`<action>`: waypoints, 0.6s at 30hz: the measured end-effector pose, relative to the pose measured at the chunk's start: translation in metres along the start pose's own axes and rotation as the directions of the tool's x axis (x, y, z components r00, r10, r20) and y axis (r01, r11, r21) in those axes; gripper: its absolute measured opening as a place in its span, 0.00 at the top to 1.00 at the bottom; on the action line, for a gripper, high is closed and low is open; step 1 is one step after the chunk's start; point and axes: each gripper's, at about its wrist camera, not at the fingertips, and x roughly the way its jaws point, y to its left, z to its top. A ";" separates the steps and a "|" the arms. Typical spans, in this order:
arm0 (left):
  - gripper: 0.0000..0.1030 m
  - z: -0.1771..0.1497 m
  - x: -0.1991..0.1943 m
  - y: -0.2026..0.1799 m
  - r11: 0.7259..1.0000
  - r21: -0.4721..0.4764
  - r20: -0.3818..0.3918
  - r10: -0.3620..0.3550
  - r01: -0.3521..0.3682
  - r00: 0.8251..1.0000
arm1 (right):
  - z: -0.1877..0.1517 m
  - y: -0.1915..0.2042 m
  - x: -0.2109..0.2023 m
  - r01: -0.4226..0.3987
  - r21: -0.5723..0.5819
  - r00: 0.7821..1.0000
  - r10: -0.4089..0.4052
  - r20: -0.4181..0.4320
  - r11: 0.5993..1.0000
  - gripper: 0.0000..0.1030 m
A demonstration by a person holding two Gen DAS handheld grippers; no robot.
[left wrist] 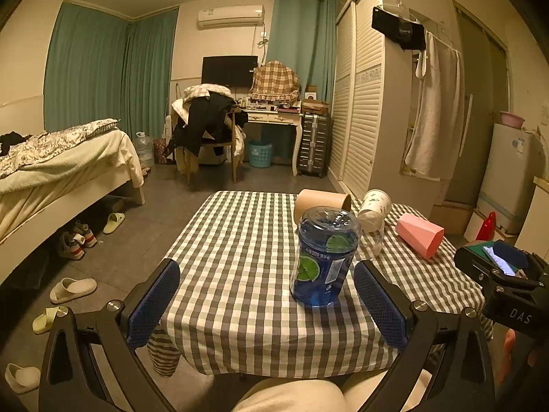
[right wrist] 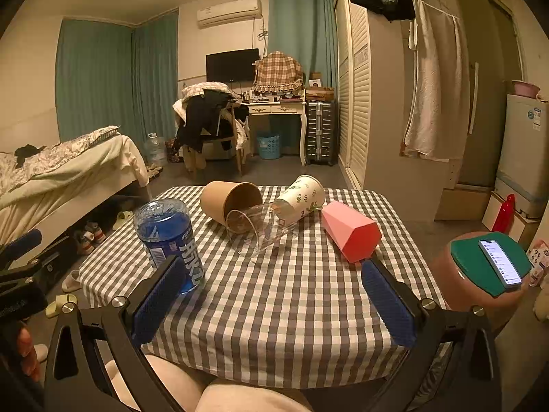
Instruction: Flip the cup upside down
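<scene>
Your blue plastic cup (right wrist: 168, 240) stands base-up near the checked table's (right wrist: 274, 309) left front edge, long axis vertical. Behind it the brown paper cup (right wrist: 230, 202), clear glass (right wrist: 255, 228), patterned paper cup (right wrist: 303, 197) and pink cup (right wrist: 350, 235) lie sideways, insides looking empty. Your left gripper (left wrist: 267, 300) and right gripper (right wrist: 272, 300) gape wide, holding nothing.

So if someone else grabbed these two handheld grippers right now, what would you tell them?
Left gripper: open, empty, aimed at the blue bottle cup, which already stands upside down near the table's front edge.
Right gripper: open, empty, held over the checkered table.
Four cups lie on their sides farther back: brown paper cup, clear glass, patterned paper cup, pink cup.
Done: apparently only the blue one.
Left: probably pick up each lying cup and set it mouth down.
</scene>
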 end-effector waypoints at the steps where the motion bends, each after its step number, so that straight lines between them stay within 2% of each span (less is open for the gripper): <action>1: 0.00 0.000 0.000 -0.001 1.000 0.002 -0.001 -0.002 0.002 1.000 | 0.000 0.000 0.000 -0.001 0.000 1.000 0.001 0.000 1.000 0.00; 18: 0.00 -0.001 0.000 -0.001 1.000 0.004 -0.005 -0.010 0.010 1.000 | -0.002 -0.002 0.000 0.002 -0.001 1.000 -0.002 -0.010 1.000 0.00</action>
